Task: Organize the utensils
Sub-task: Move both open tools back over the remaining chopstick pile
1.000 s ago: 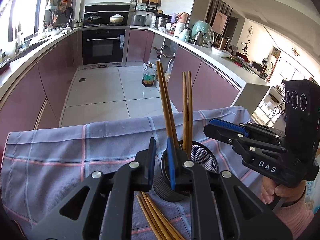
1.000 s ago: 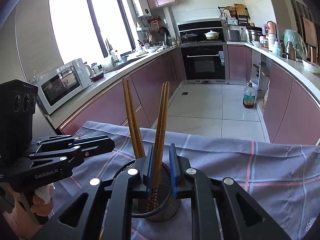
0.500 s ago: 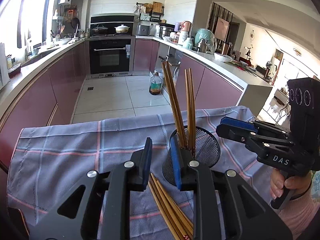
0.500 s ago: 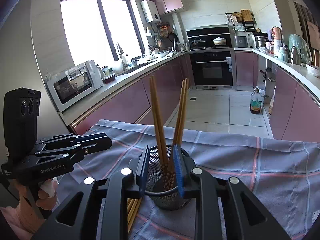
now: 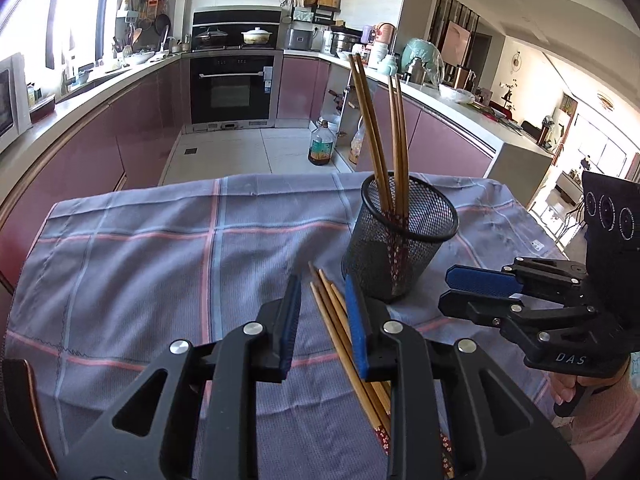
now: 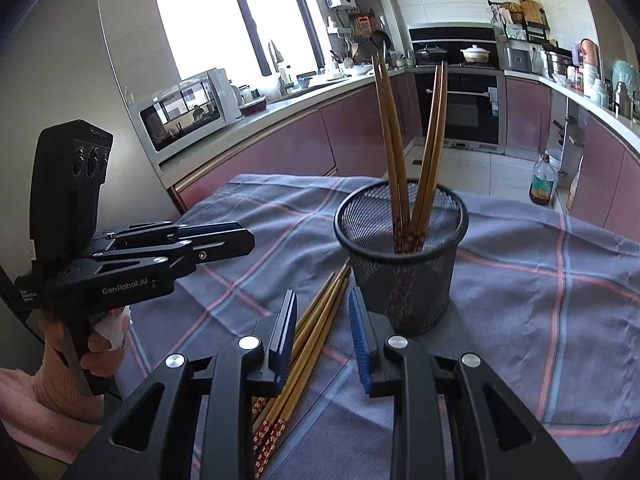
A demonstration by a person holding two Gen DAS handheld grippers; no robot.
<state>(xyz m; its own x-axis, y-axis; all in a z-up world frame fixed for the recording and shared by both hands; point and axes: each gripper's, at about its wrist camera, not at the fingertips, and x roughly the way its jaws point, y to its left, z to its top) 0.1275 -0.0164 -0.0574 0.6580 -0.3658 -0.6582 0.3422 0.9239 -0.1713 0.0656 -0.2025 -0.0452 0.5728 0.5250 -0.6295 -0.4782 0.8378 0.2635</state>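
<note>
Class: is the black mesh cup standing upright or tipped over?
Upright. The mesh cup sits base-down on the cloth, its round rim facing up, with chopsticks standing inside.

We see a black wire-mesh metal cup [image 5: 402, 240], matt, holding smooth wooden chopsticks [image 5: 382, 136]; more chopsticks [image 6: 316, 332] (red patterned lacquer at their ends) lie on the woven checked cloth [image 5: 160, 256]. Both grippers look like matt black plastic, with ribbed blue pads [image 6: 357, 336].

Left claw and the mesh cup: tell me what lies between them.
Loose chopsticks lie on the cloth between the open left claw and the mesh cup, tips toward the cup. The left wrist view shows it.
</note>
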